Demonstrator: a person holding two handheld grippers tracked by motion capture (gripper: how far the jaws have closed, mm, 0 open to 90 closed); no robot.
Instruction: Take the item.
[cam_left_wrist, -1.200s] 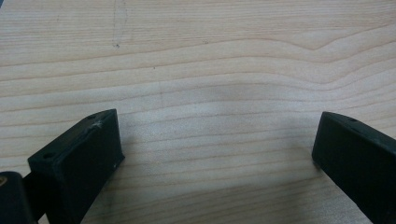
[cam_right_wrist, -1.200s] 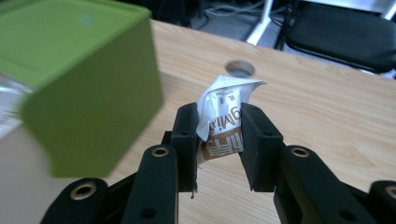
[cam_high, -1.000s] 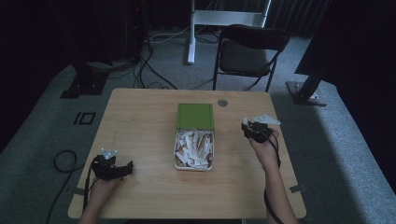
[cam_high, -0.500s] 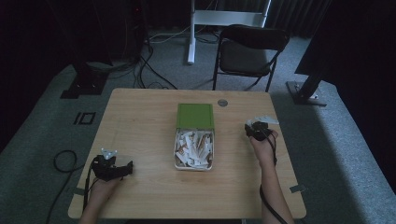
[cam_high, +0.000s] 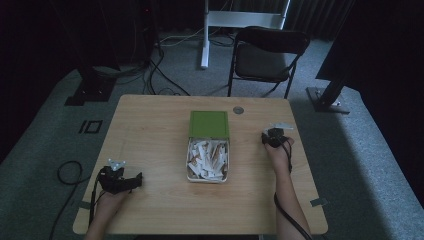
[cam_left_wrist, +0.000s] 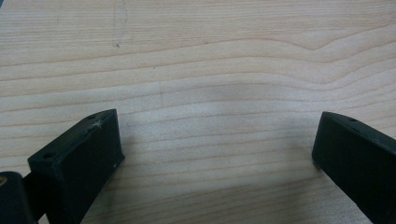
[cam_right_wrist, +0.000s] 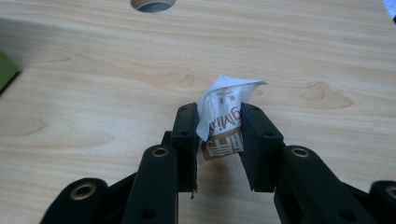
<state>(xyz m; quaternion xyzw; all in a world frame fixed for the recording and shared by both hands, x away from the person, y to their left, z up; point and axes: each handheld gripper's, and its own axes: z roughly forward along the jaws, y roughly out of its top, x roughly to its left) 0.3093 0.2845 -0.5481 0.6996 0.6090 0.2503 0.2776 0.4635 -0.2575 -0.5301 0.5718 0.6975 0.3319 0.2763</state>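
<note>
An open metal tin (cam_high: 188, 161) in the middle of the wooden table holds several white and brown paper packets (cam_high: 207, 157). Its green lid (cam_high: 209, 124) lies just behind it. To the right of the tin, my right gripper (cam_high: 274, 132) sits low over the table. In the right gripper view that gripper (cam_right_wrist: 219, 116) is shut on one packet (cam_right_wrist: 225, 100), crumpled and white with brown print. My left gripper (cam_high: 136, 179) rests near the front left corner. Its jaws (cam_left_wrist: 217, 140) stand wide open over bare wood.
A round cable hole (cam_high: 238, 110) lies behind the lid and also shows as a hole (cam_right_wrist: 152, 3) ahead of the right gripper. A corner of the green lid (cam_right_wrist: 5, 70) is at that view's left. A black chair (cam_high: 267, 52) stands beyond the table.
My right hand has shifted only slightly beside the tin, with the gripper turning a little. The left gripper has stayed still.
</note>
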